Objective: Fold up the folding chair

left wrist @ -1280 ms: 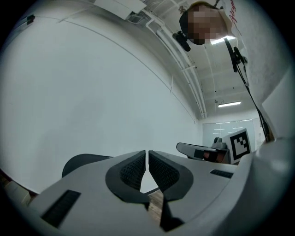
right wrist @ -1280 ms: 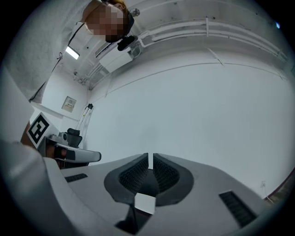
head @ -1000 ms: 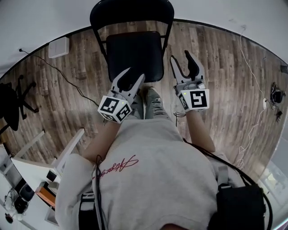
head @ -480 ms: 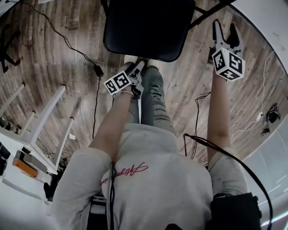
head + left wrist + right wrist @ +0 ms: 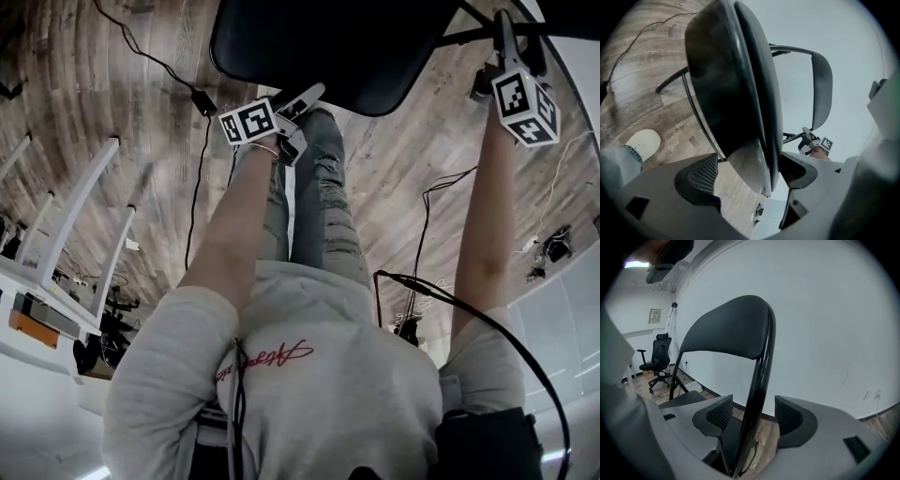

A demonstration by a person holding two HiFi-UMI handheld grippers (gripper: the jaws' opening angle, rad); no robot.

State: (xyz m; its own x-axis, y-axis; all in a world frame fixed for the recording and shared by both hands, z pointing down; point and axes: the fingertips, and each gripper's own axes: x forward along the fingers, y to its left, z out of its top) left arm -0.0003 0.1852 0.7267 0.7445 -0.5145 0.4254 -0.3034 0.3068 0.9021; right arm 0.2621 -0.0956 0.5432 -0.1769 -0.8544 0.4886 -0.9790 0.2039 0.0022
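Note:
The black folding chair stands unfolded in front of me; its seat (image 5: 328,42) fills the top of the head view. My left gripper (image 5: 302,112) is at the seat's front edge. In the left gripper view the seat (image 5: 740,93) runs edge-on between the jaws of the left gripper (image 5: 750,173); they are opening, with a gap at the left pad. My right gripper (image 5: 517,42) is at the chair's right side. In the right gripper view the backrest tube (image 5: 757,390) stands between the opening jaws of the right gripper (image 5: 752,418), clear of both pads, below the backrest (image 5: 726,331).
A person's jeans-clad legs (image 5: 314,197) stand just before the seat, one white shoe (image 5: 644,143) on the wood floor. A white rack (image 5: 66,244) stands at the left and cables (image 5: 202,98) cross the floor. An office chair (image 5: 658,355) sits by the white wall.
Both grippers came down to the chair: the left rolled over onto the seat's front edge, the right went out to the side tube. Both jaws opened wider. The head leaned forward.

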